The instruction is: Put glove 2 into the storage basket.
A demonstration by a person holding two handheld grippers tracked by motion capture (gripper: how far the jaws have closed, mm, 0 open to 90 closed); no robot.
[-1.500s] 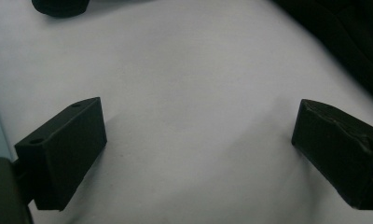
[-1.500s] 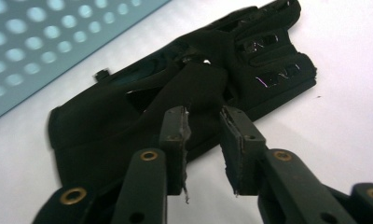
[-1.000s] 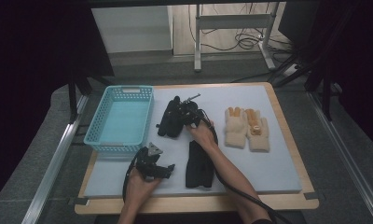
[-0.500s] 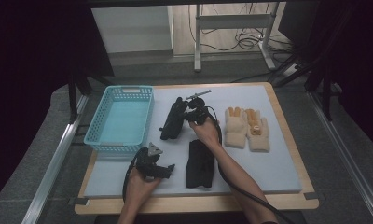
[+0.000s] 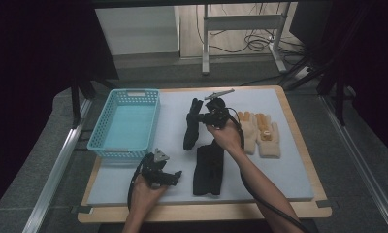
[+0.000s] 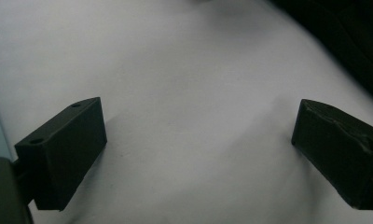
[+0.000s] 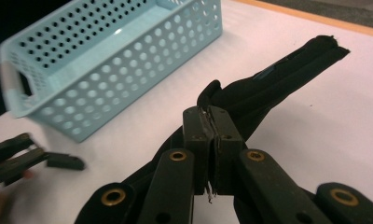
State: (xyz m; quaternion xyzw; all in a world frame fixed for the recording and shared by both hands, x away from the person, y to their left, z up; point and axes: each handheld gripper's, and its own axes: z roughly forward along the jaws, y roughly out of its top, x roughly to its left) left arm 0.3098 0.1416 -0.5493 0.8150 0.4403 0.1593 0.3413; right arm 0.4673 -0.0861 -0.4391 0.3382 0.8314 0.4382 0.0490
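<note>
Dim room beyond the wooden-edged table (image 5: 299, 145): grey floor (image 5: 371, 160), white metal stand (image 5: 240, 22), loose cables (image 5: 257, 43).

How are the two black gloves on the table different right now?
The far black glove is pinched by the right gripper, its jaws shut on it; the near black glove lies untouched. The far one looks bunched and narrow, the near one flat and wider. Both are black and rest on the white mat.

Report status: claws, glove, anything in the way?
Right claw shut on black glove, by the basket. Left claw open over bare mat. Second black glove flat nearby. Path to basket looks open.
</note>
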